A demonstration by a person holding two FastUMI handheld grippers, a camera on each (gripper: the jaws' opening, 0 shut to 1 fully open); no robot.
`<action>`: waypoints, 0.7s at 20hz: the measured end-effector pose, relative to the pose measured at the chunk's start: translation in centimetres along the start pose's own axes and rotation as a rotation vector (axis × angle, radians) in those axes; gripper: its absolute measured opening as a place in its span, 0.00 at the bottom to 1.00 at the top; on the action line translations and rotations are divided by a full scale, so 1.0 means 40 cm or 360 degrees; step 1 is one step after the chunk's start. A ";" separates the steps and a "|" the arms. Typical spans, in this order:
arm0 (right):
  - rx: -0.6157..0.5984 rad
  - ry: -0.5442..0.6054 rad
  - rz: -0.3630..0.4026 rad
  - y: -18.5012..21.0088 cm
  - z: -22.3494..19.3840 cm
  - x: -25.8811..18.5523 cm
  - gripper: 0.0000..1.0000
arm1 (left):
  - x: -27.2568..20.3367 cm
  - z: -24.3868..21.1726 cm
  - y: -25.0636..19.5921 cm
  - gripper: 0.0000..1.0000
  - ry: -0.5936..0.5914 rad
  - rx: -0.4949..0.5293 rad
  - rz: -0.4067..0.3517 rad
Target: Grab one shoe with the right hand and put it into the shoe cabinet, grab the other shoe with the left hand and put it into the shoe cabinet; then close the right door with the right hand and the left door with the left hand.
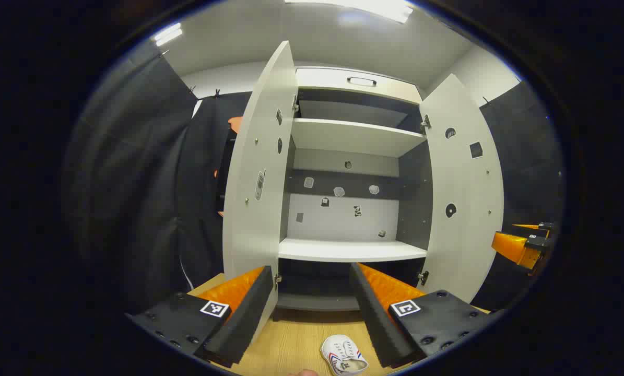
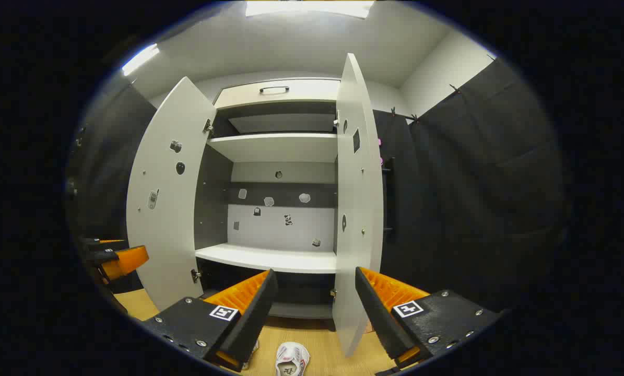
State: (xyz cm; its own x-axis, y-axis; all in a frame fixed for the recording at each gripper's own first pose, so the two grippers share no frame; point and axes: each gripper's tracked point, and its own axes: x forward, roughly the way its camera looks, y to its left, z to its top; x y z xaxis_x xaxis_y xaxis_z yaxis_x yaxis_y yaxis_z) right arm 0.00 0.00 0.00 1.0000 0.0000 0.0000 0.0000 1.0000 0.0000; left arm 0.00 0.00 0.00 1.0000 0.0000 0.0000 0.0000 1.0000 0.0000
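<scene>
The white shoe cabinet (image 1: pixel 351 137) stands ahead with its left door (image 1: pixel 257 172) and right door (image 1: pixel 463 193) swung wide; its shelves (image 1: pixel 351 250) hold nothing. A white shoe (image 1: pixel 344 355) with striped trim lies on the wooden floor, low between the fingers of my left gripper (image 1: pixel 310 271), which is open and holds nothing. In the right gripper view, my right gripper (image 2: pixel 316 274) is open above a white shoe (image 2: pixel 292 359). A second shoe (image 2: pixel 251 352) peeks out from behind its left finger. Both doors (image 2: pixel 168 193) (image 2: pixel 358 198) are open there too.
The wooden floor (image 1: pixel 296 339) runs up to the cabinet base. Black cloth walls (image 1: pixel 144 183) close in both sides. The right door's edge (image 2: pixel 351 324) hangs close to my right gripper's fingers. The other gripper (image 1: pixel 523 245) shows at the far right of the left gripper view.
</scene>
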 end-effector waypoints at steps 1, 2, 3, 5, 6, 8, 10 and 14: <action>0.0008 -0.0004 -0.0001 0.000 0.003 0.000 0.92 | -0.002 0.005 0.002 0.94 -0.0006 0.0003 0.0002; 0.0009 -0.0003 0.0000 0.001 0.003 -0.002 0.92 | -0.004 0.006 0.003 0.94 -0.0013 0.0005 0.0004; 0.0006 0.0000 -0.0001 0.000 0.002 -0.002 0.92 | -0.004 0.010 0.001 0.94 -0.0022 0.0005 0.0003; -0.0003 -0.0010 -0.0012 -0.004 0.005 -0.003 0.92 | -0.004 0.021 -0.004 0.96 -0.0036 -0.0003 -0.0006; -0.0006 -0.0014 -0.0017 -0.006 0.006 -0.004 0.92 | -0.006 0.023 -0.005 0.96 -0.0040 -0.0005 -0.0010; 0.0001 -0.0018 -0.0021 -0.006 0.008 -0.002 0.92 | -0.002 0.026 -0.002 0.96 -0.0048 0.0001 -0.0008; 0.0011 -0.0018 -0.0022 -0.005 0.009 -0.003 0.92 | -0.001 0.027 -0.004 0.96 -0.0047 0.0002 -0.0012; 0.0015 -0.0021 -0.0020 0.001 0.012 0.002 0.92 | 0.000 0.027 -0.010 0.96 -0.0052 0.0009 -0.0019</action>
State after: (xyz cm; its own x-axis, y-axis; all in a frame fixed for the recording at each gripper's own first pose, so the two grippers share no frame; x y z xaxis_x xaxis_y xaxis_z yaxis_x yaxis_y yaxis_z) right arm 0.07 0.05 0.47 0.9998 -0.0124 0.0134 0.0122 0.9999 0.0093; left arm 0.02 -0.38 1.07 0.9994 -0.0118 0.0323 0.0116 0.9999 0.0059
